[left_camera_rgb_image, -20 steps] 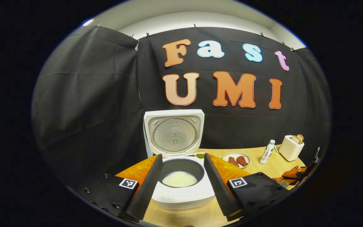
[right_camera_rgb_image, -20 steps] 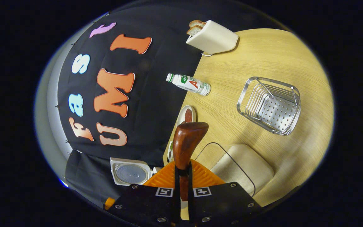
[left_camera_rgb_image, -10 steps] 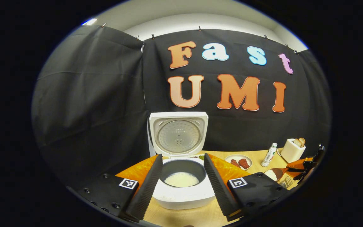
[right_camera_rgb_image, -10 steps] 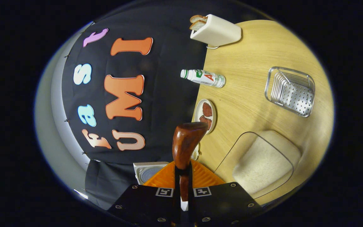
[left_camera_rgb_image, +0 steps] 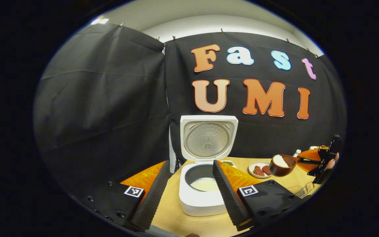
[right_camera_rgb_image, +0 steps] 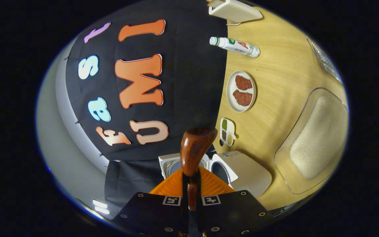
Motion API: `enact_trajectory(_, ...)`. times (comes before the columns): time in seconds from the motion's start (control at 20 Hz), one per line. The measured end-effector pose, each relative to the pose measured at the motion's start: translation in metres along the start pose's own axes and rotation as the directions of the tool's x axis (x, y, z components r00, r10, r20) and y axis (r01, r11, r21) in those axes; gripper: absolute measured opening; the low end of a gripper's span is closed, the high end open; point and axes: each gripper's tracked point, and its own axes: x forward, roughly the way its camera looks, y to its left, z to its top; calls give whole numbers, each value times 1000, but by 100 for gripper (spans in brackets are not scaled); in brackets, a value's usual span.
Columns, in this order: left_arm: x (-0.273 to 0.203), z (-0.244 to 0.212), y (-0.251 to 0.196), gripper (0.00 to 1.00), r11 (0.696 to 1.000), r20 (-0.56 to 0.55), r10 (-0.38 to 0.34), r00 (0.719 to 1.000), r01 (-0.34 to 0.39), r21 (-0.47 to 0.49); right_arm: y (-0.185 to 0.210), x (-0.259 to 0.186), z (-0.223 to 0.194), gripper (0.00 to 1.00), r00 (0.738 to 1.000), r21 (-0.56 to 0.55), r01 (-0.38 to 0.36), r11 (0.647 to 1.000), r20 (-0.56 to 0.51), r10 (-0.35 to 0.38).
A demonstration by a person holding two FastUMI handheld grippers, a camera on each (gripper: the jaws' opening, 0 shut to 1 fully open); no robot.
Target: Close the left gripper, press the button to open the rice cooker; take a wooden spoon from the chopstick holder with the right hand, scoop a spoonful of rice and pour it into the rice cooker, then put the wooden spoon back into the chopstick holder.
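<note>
The white rice cooker stands with its lid up, and rice lies in its dark pot. My left gripper hovers in front of it, open and holding nothing. Off to the right, my right gripper holds the wooden spoon level above the table, its bowl heaped with rice. In the right gripper view, my right gripper is shut on the spoon's handle, and the spoon's brown bowl shows from the back. The cooker lies just beyond it.
A clear tub of rice sits on the wooden table, right of the cooker. Farther off are a plate of meat, a small condiment dish, a bottle, a toaster and the metal chopstick holder.
My right gripper has lifted the rice-laden spoon from the tub and carried it toward the cooker. The left gripper has shifted left, so the cooker sits farther right in its view.
</note>
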Motion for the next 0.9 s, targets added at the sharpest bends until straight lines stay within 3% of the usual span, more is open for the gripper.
enact_trajectory(0.05,-4,-1,4,87,1000,2,11,1000,-11,4,4,11,-8,9,1000,-8,-2,1000,-18,2)
enact_trajectory(0.15,-9,0,9,96,1000,16,26,1000,-26,17,11,28,-22,9,999,-40,2,999,-46,-4)
enact_trajectory(0.4,-20,-3,19,96,995,48,45,998,-50,88,23,66,-51,9,996,-97,-3,995,-94,-6)
enact_trajectory(0.65,-18,-17,42,97,992,32,69,997,-72,101,17,112,-69,9,992,-202,50,978,-101,-71)
enact_trajectory(0.75,-21,-21,53,97,991,26,95,995,-97,92,12,129,-74,9,991,-299,67,952,-88,-97)
enact_trajectory(0.9,-24,-29,63,98,989,7,128,992,-128,77,7,152,-76,9,989,-453,100,886,-49,-137)
